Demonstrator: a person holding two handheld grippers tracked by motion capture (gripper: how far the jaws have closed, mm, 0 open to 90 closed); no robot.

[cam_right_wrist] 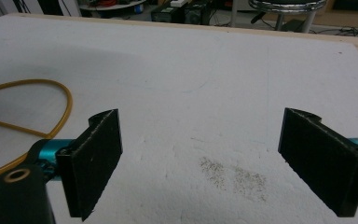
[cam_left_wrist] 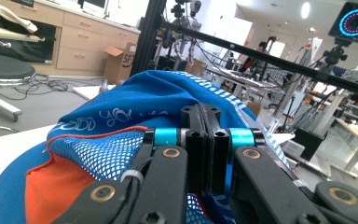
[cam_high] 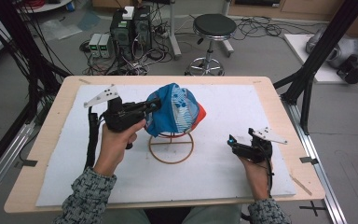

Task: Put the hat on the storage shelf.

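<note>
A blue cap [cam_high: 175, 108] with white print, mesh and an orange lining sits on a thin wire stand whose round base ring [cam_high: 171, 149] lies on the white mat. My left gripper [cam_high: 154, 104] reaches in from the left, and its jaws are pressed together at the cap's left edge. In the left gripper view the cap's rim [cam_left_wrist: 98, 133] runs straight into the closed left gripper [cam_left_wrist: 200, 114], with mesh and orange lining [cam_left_wrist: 51, 186] below. My right gripper [cam_high: 233, 141] rests low over the mat at the right, jaws wide apart with nothing between its fingers [cam_right_wrist: 98, 158]. The stand's ring [cam_right_wrist: 61, 100] lies to its left.
The white mat [cam_high: 242, 107] covers a wooden table [cam_high: 51, 121]. Behind the table the floor holds a black stool [cam_high: 213, 28], computer boxes [cam_high: 130, 25] and many cables. Black frame posts [cam_high: 317, 60] stand at the right side.
</note>
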